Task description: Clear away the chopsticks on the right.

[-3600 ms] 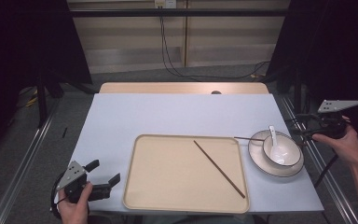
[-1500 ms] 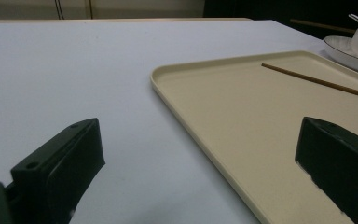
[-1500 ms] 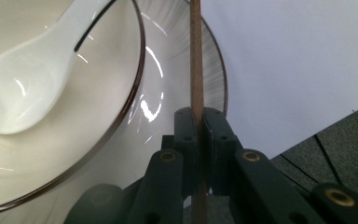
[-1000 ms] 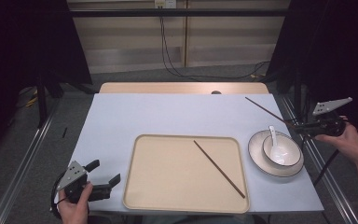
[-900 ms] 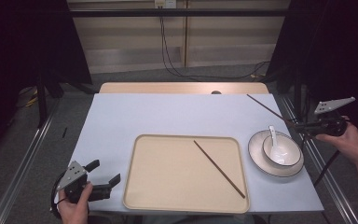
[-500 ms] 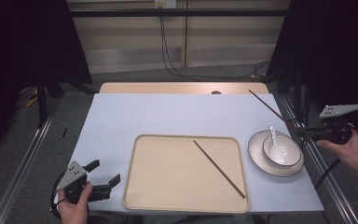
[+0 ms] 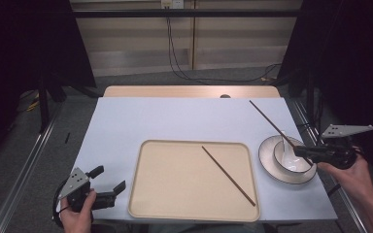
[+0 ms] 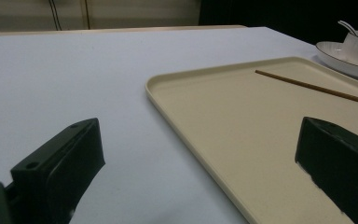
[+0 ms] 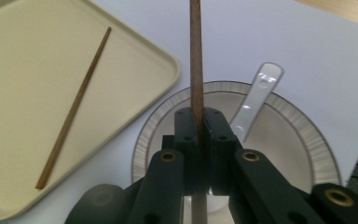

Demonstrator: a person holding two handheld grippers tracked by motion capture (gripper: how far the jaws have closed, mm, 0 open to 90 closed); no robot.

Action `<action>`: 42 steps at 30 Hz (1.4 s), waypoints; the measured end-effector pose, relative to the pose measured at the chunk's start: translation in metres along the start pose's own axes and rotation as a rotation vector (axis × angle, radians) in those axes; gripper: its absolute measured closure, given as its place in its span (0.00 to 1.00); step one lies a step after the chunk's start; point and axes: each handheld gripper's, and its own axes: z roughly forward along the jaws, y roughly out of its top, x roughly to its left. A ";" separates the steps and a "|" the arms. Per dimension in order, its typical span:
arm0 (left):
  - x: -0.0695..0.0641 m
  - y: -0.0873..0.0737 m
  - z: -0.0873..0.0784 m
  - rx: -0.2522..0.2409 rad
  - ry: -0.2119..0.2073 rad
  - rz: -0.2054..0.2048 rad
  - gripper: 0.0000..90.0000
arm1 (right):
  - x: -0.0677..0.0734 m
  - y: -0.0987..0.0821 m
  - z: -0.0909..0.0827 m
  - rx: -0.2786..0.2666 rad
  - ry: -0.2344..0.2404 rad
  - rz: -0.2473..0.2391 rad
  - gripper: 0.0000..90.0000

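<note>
Right tool (image 7: 305, 152) has its jaws pressed together on a brown chopstick (image 7: 272, 124), gripping it near one end, above the white bowl (image 7: 291, 158) that sits on a saucer (image 7: 287, 174) at the right of the table (image 7: 184, 116). From the grip, the held stick's long axis runs up and away toward the far left, its free end lifted over the table's far right part; in the right gripper view it (image 9: 196, 56) points straight out from between the jaws. A second chopstick (image 7: 228, 175) lies flat on the beige tray (image 7: 175, 194), slanting from far left to near right.

Held so close to its end, the long stick has a lot of leverage; I judge it could pivot or slip in the narrow jaws if swung quickly. Its low end and the tool are also close to the bowl and the white spoon (image 9: 254, 98) resting in it, so a careless turn might knock them.

Left tool (image 7: 104, 187), at the table's near left corner, stands wide open and empty, beside the tray.
</note>
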 end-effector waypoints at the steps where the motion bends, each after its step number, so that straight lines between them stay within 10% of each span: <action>1: 0.000 0.000 0.000 0.000 0.000 0.000 0.01 | 0.000 0.000 0.000 0.000 0.000 0.000 0.95; 42: 0.000 0.002 0.002 -0.012 0.008 0.009 0.01 | 0.131 0.004 0.093 0.124 0.145 0.087 0.95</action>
